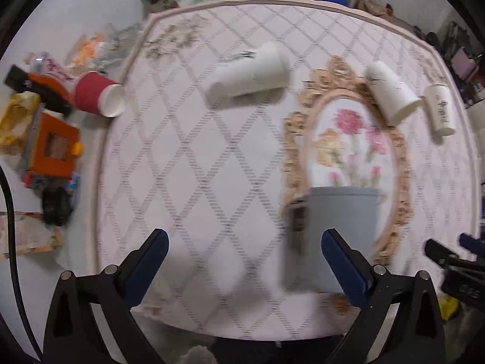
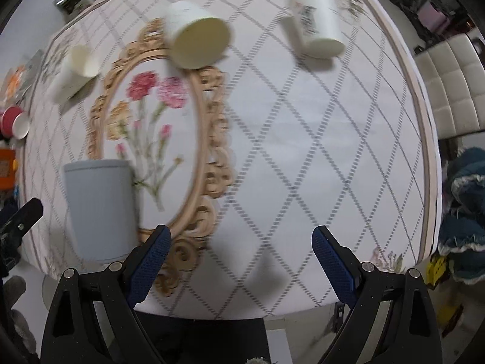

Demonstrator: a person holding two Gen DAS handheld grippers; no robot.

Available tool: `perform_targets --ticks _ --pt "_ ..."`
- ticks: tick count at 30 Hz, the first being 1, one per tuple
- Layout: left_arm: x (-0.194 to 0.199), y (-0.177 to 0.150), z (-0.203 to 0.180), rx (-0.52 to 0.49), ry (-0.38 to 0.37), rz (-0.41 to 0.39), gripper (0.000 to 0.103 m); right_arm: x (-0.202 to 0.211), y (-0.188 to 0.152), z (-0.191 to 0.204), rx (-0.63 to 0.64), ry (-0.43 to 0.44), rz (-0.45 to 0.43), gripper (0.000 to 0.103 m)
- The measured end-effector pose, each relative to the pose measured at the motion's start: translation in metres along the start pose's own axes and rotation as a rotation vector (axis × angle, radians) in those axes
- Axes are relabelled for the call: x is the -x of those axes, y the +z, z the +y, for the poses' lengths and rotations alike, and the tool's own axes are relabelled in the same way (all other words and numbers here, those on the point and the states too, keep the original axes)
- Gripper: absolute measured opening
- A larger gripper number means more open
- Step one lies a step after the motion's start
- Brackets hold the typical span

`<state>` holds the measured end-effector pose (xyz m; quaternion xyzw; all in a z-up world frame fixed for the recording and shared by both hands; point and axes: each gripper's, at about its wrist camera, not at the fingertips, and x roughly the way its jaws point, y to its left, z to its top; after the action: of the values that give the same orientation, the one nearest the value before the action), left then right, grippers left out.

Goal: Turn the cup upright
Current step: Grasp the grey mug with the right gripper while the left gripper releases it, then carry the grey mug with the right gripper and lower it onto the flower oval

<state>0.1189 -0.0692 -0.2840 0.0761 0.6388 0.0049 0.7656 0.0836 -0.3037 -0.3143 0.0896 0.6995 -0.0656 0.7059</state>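
Note:
Several paper cups lie on their sides on the patterned tablecloth (image 1: 197, 166). A white cup (image 1: 248, 74) lies at centre, another (image 1: 391, 91) by the flower frame, a printed one (image 1: 441, 109) at the right. A red cup (image 1: 97, 94) lies at the left edge. A grey cup (image 1: 336, 236) stands mouth-down near the front. My left gripper (image 1: 242, 261) is open and empty above the cloth, left of the grey cup. My right gripper (image 2: 241, 261) is open and empty; the grey cup (image 2: 101, 209) is at its left, white cups (image 2: 197, 41) (image 2: 316, 27) (image 2: 74, 71) farther off.
Orange boxes and clutter (image 1: 51, 148) sit left of the table. A padded white chair (image 2: 448, 91) and blue fabric (image 2: 466, 212) are at the right. The right gripper shows at the left wrist view's right edge (image 1: 454, 261). The table's front edge (image 2: 212, 312) is close.

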Motion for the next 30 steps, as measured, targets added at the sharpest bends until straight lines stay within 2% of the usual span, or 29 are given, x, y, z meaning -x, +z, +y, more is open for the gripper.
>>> perform_targets --ticks 2,4,8,17,25,26,28,30 --pt "-0.002 -0.004 0.018 0.011 0.072 -0.025 0.103 0.003 0.0 0.018 0.031 0.006 -0.003 0.095" --pt "-0.003 -0.008 0.033 0.031 0.094 -0.037 0.103 0.008 -0.001 0.04 0.067 0.012 -0.007 0.095" --pt "-0.013 -0.013 0.063 0.066 0.149 -0.007 0.103 0.01 0.0 0.079 0.119 0.004 -0.009 0.095" --pt "-0.032 -0.017 0.093 0.071 0.087 -0.013 0.103 0.002 0.01 0.138 0.13 -0.025 0.003 0.095" --pt "-0.047 -0.019 0.104 0.066 0.096 0.002 0.103 -0.022 0.023 0.165 0.135 -0.031 0.061 0.095" --pt "-0.049 -0.019 0.104 0.065 0.091 0.007 0.103 -0.024 0.023 0.167 0.136 -0.036 0.07 0.095" --pt "-0.052 -0.02 0.105 0.061 0.084 0.015 0.103 -0.031 0.024 0.169 0.136 -0.04 0.089 0.087" --pt "-0.053 -0.02 0.106 0.06 0.086 0.016 0.103 -0.036 0.024 0.172 0.142 -0.071 0.098 0.086"
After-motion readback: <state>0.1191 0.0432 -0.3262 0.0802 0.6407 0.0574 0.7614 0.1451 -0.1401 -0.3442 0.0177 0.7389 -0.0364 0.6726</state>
